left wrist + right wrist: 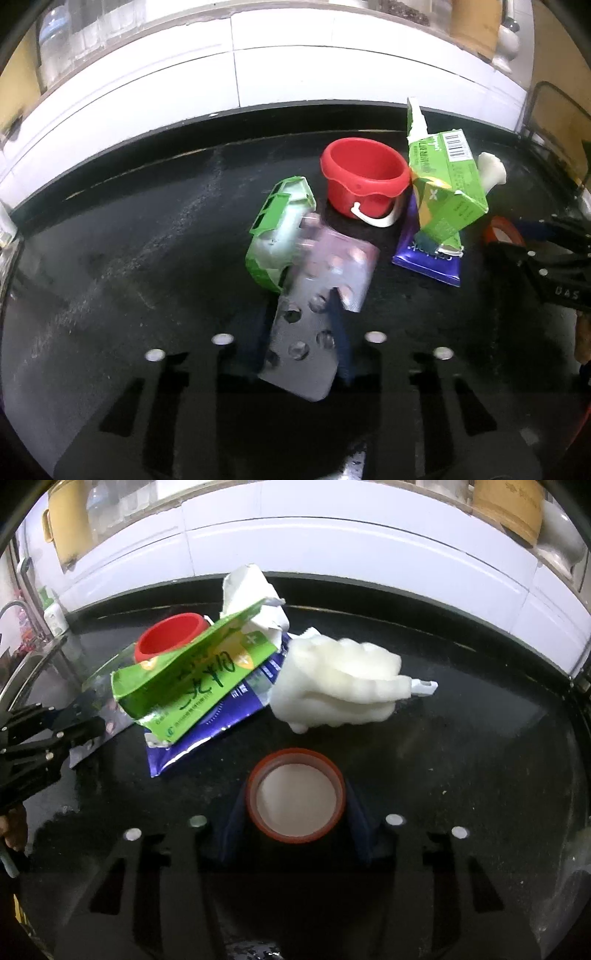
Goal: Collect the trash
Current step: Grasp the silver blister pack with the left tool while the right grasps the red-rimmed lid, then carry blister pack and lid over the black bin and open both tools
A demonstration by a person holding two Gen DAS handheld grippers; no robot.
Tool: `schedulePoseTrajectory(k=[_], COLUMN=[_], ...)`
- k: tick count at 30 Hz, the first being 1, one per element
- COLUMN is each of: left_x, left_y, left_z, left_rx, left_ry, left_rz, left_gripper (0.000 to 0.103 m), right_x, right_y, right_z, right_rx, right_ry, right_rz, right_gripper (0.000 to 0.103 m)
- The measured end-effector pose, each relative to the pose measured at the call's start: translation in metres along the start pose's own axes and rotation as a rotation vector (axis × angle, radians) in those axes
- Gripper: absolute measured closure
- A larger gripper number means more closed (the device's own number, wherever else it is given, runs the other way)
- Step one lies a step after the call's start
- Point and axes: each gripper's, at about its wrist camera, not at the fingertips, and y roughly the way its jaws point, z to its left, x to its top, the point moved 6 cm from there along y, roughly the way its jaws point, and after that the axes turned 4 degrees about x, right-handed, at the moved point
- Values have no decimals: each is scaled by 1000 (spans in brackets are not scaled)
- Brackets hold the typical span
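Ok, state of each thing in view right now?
Left gripper: jaws clamped on blister pack.
Blister pack: held, tilted.
Right gripper: jaws around jar lid.
Jar lid: upside down, between jaws.
Red bucket: upright, empty.
Green carton: torn, crushed.
Purple wrapper: flat, under carton.

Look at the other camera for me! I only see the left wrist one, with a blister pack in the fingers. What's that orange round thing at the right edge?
Observer: It's a round lid with an orange rim and white inside, lying between the fingers of the right gripper.
Operator: Is it grabbed?
Observer: The blue fingers sit against both its sides, so it looks gripped.
Operator: What's peeking out behind the green carton?
Observer: A big white foam wrap, much larger than the bit you see, lying on the black counter beside the carton.
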Motion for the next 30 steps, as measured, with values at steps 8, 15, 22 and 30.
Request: schedulePoseTrajectory(k=[8,15,22,30], left_x=[-8,-18,-48,-95], left_y=[-20,-57,-108,-162], left_z=[-7,-8,-18,-25], left_rx=[0,7,37,53], left_ry=[-21,-54,-66,-101], left_rz=[-5,-31,-50,-65], left_gripper=[94,94,94,94], right_x=[-4,-10,-27,-59], right_y=[-23,-61,-102,-151], right_z=[9,21,37,76], right_rx=[-7,3,12,30], right_ry=[-3,-5,-8,-41], right_rz=[-33,-80,-114,-149], right_gripper=[54,54,54,54])
